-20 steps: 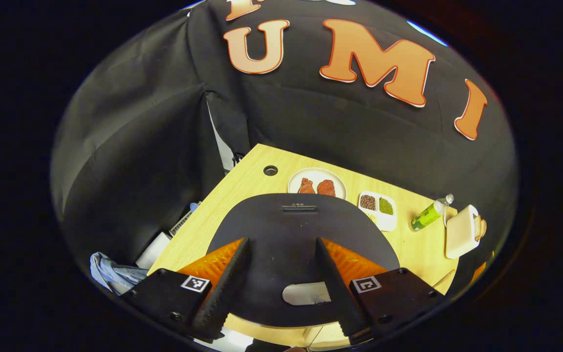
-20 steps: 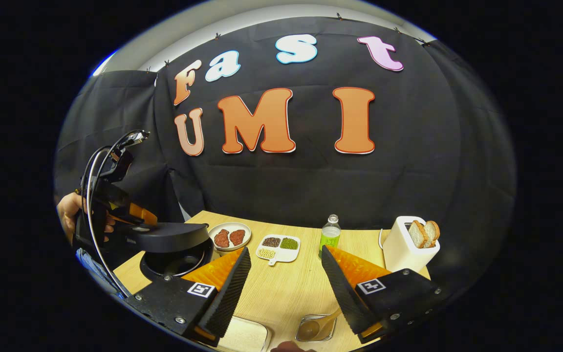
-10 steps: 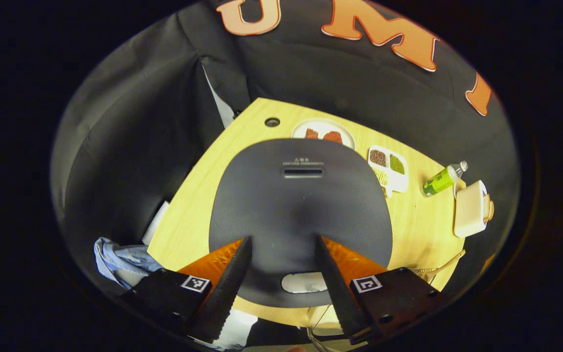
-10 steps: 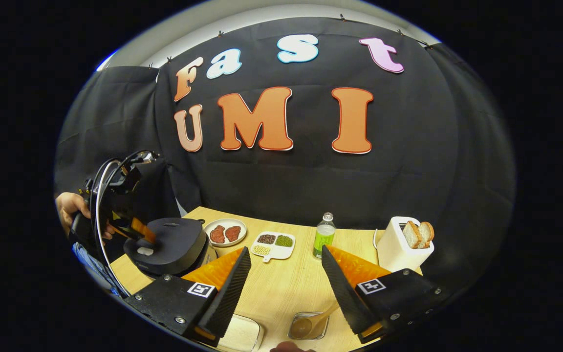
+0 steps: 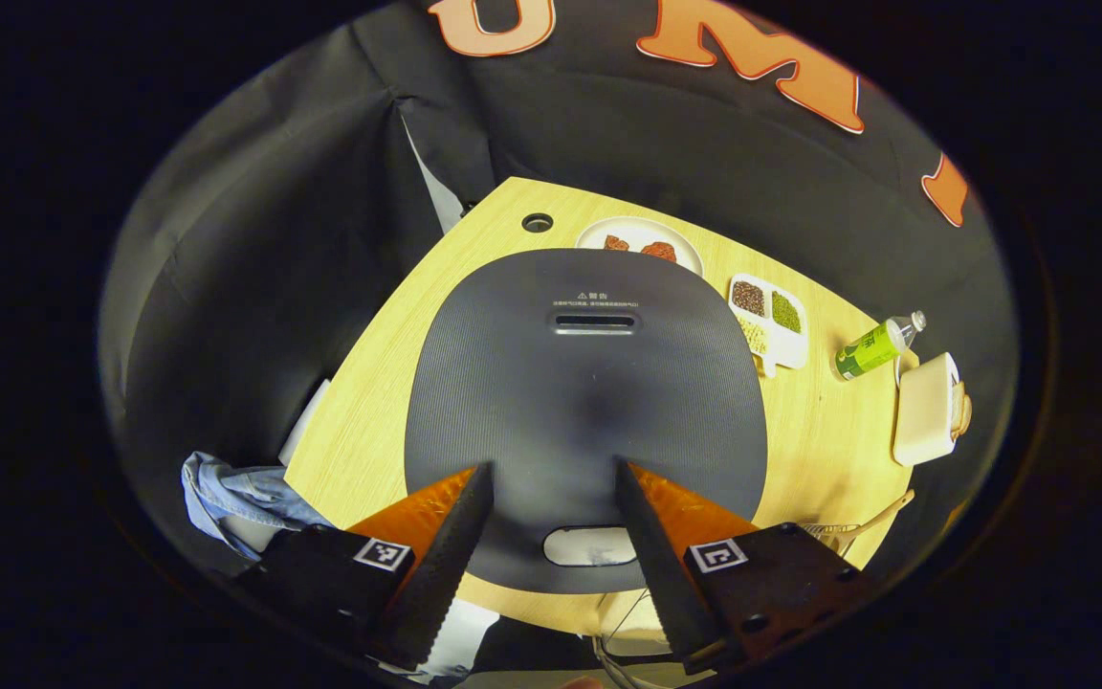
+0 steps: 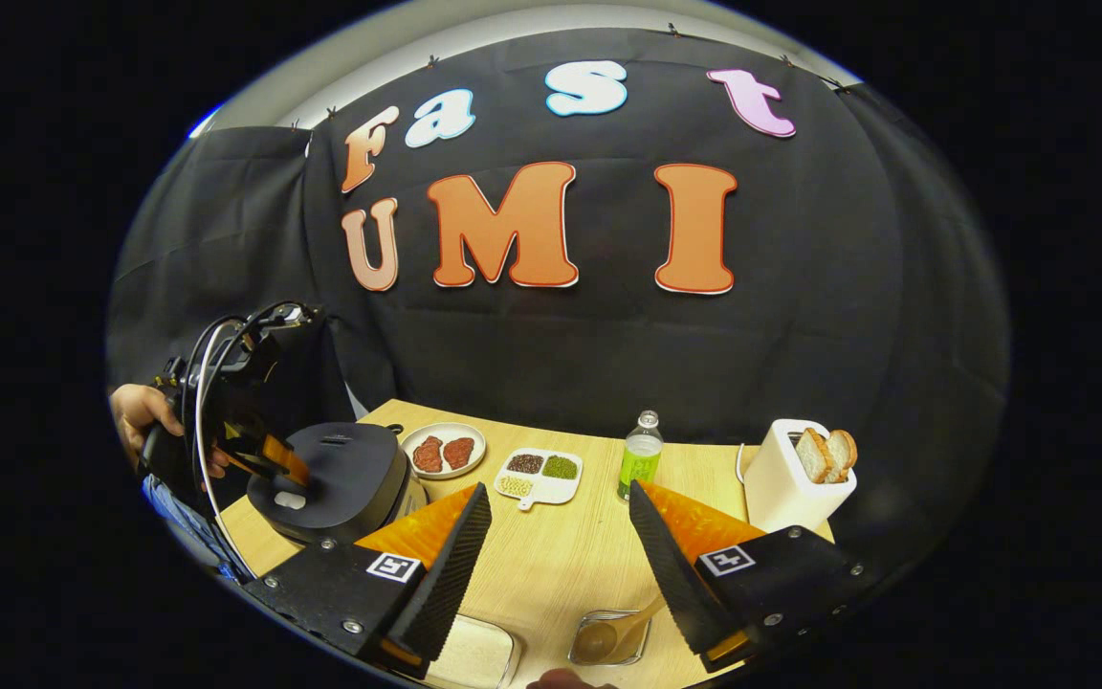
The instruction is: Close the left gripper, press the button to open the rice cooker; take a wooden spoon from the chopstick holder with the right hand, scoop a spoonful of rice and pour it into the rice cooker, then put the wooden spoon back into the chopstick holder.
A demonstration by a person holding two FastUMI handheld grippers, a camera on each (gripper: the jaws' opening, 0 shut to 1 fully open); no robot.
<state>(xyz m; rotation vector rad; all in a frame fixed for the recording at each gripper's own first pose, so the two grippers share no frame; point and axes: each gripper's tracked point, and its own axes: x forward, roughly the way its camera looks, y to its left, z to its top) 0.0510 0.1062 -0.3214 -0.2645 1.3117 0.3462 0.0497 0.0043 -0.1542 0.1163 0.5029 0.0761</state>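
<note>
Rice cooker [image 5: 584, 402] lid print unreadable; both grippers' fingers [image 5: 451, 545] spread, empty.

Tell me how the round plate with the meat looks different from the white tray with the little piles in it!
The round plate is a circle; the white tray is squarish with a small handle. The round plate holds two reddish-brown pieces in one open space; the white tray keeps dark, green and pale bits in separate compartments. The round plate sits nearer the rice cooker; the white tray sits nearer the bottle. Both are pale and rest flat on the table.
</note>
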